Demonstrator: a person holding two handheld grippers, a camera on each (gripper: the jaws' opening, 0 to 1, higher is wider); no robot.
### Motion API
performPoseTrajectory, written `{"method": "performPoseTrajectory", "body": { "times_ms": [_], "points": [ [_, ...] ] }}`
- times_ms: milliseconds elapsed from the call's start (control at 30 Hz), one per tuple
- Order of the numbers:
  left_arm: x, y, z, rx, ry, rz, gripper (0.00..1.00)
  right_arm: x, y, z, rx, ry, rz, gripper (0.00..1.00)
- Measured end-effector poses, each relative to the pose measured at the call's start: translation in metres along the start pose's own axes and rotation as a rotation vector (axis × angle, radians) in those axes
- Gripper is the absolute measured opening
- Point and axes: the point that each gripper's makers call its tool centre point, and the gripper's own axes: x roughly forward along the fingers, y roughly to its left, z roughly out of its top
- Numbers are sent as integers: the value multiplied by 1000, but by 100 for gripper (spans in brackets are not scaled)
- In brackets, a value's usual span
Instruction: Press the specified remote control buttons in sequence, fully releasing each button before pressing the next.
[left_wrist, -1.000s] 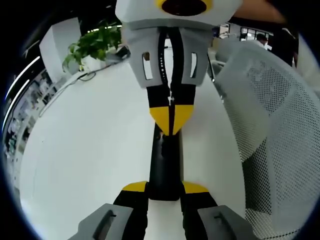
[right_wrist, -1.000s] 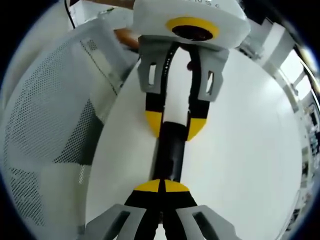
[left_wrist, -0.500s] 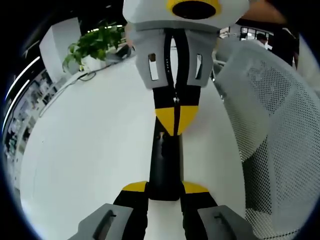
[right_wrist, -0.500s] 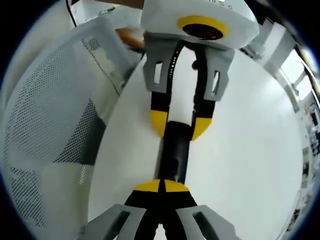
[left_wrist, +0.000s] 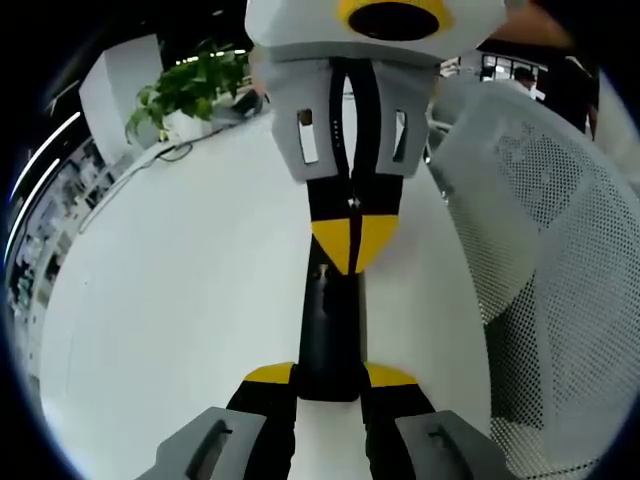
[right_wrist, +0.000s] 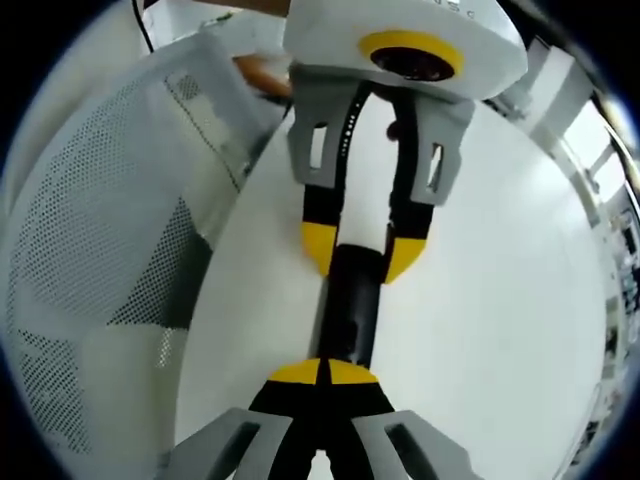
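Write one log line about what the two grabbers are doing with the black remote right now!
left gripper: shut on remote | right gripper: shut, tips at the remote | remote: on white table | beside: mesh chair

One black remote (left_wrist: 330, 325) is seen on one white worktop (left_wrist: 180, 300). Two claws are counted: the left claw (left_wrist: 330, 378) at 6 o'clock, the right claw (left_wrist: 350, 240) at 12. One mesh chair (left_wrist: 540, 250) stands at 3, one plant (left_wrist: 195, 85) at 10.

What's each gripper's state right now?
Left gripper: shut on the remote.
Right gripper: shut, holding nothing, tips on the remote.
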Motion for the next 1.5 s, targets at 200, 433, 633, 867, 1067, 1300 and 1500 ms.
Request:
{"method": "performPoseTrajectory", "body": {
  "times_ms": [200, 433, 633, 867, 1067, 1300, 1500],
  "points": [
    [0, 0, 0, 2, -2, 2, 24, 0, 1, 0, -11, 10, 0, 0],
    [0, 1, 0, 2, -3, 5, 24, 1, 0, -1, -23, 20, 2, 0],
    [0, 1, 0, 0, 1, 4, 24, 1, 0, -1, -43, 33, -6, 0],
    [0, 0, 1, -1, 3, 4, 24, 2, 1, -1, -67, 46, -12, 0],
    [0, 0, 0, 2, 3, 3, 24, 0, 0, -2, -43, 29, -13, 0],
    [0, 0, 0, 1, 2, 3, 24, -1, 1, -2, -13, 5, -11, 0],
    [0, 0, 1, 1, 1, 2, 24, -3, -1, -2, -3, -3, -16, 0]
  ]
}}
